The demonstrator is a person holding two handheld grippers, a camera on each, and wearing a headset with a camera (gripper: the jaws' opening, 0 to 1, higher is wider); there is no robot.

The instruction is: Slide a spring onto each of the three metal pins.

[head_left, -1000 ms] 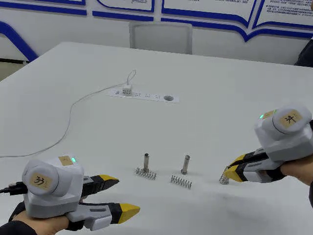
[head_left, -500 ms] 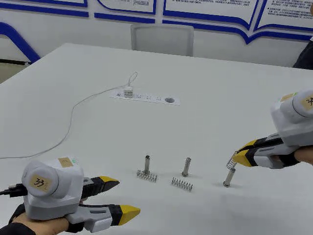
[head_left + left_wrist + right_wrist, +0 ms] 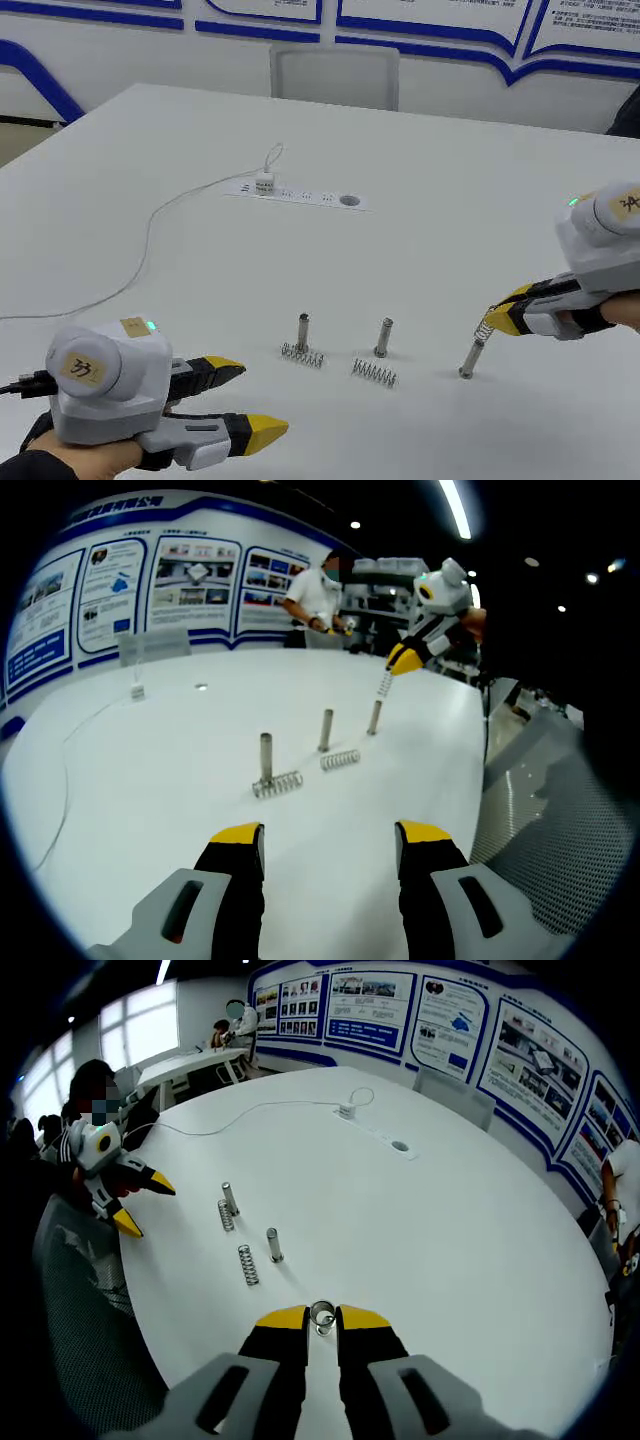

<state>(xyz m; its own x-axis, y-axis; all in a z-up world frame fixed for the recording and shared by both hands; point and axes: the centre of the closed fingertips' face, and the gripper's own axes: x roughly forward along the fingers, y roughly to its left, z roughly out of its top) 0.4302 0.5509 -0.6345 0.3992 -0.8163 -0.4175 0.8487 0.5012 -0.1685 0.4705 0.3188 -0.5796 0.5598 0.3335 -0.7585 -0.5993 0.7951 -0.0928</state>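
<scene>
Spring now aloft, at pin top

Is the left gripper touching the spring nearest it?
Apart. In the left gripper view, bare table lies between the left gripper, jaws open, and the spring, which lies by the nearest pin.

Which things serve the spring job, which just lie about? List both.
Job: left metal pin, middle metal pin, right metal pin, left coil spring, middle coil spring, held coil spring, right gripper.
Idle: white power strip, white cable, grey chair.
</scene>
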